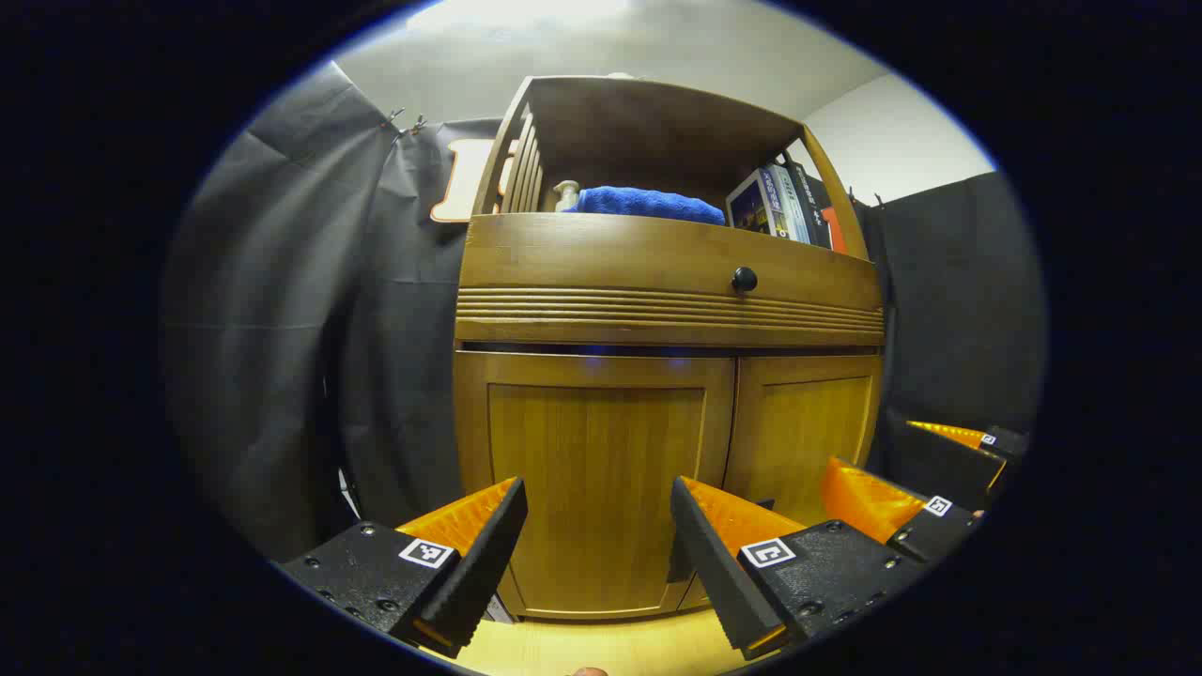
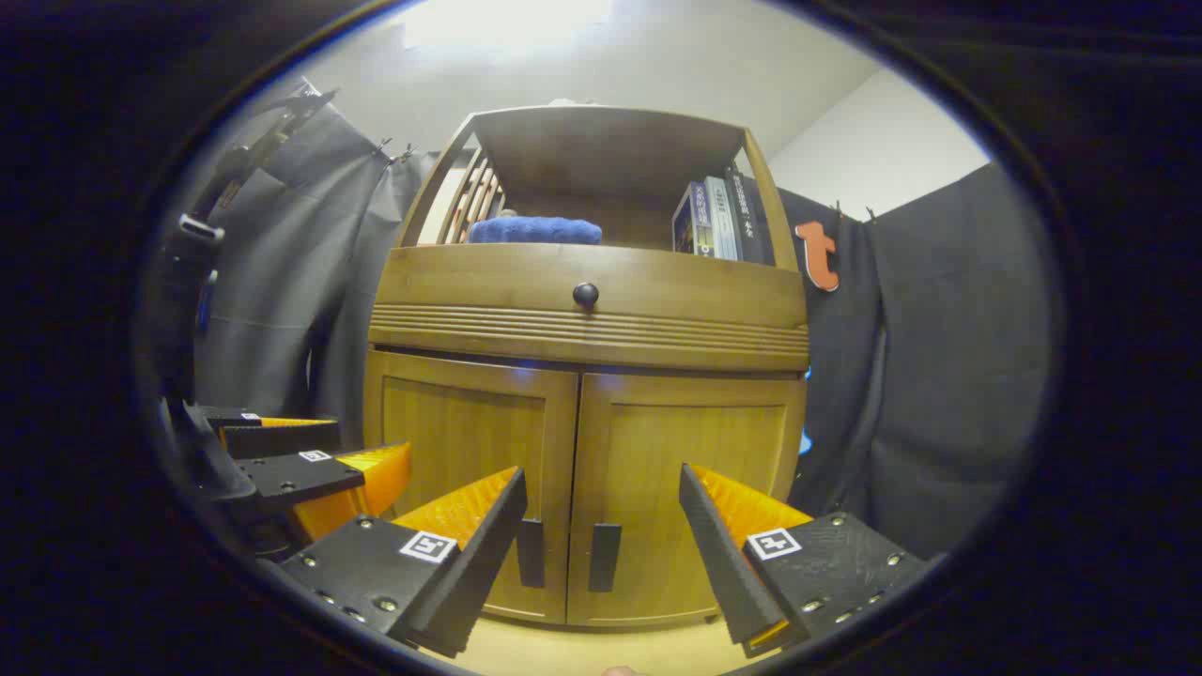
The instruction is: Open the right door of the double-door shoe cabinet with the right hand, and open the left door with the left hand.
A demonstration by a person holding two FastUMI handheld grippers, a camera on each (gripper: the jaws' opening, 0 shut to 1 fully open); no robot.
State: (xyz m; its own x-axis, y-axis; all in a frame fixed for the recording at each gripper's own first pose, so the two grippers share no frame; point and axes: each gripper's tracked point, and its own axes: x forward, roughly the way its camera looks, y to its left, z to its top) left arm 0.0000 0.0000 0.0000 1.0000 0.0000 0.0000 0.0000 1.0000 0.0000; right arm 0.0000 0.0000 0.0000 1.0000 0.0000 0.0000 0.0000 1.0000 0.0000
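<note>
Both tongs hang open and empty in front of the shoe cabinet point(image 2: 582, 376): the right tongs point(image 2: 601, 526) gape wide, aimed low at the seam where the two doors meet, and the left tongs point(image 1: 596, 535) are just as wide, pointed at the left door point(image 1: 596, 479). From the left gripper view the right tongs also show off to the side, a little ahead, and clear of the wood. Both doors look shut, the right door point(image 2: 690, 479) flush beside its neighbour, with two small dark handles point(image 2: 606, 556) low down on either side of the seam. I would judge this to be the approach, with nothing yet grasped. The next move, as I see it, calls for the right tongs to drop to the right-hand handle, close on it and pull outward; the left door should follow. The handles sit close together, so the tongs will need to come in narrow and square. Above the doors runs a drawer front with a round black knob point(image 2: 585, 295), and the open shelf holds a folded blue towel point(image 2: 535, 230) and a row of books point(image 2: 718, 221). The cabinet stands on a pale wooden floor point(image 2: 582, 648), with black cloth hung behind it and a white wall above.
</note>
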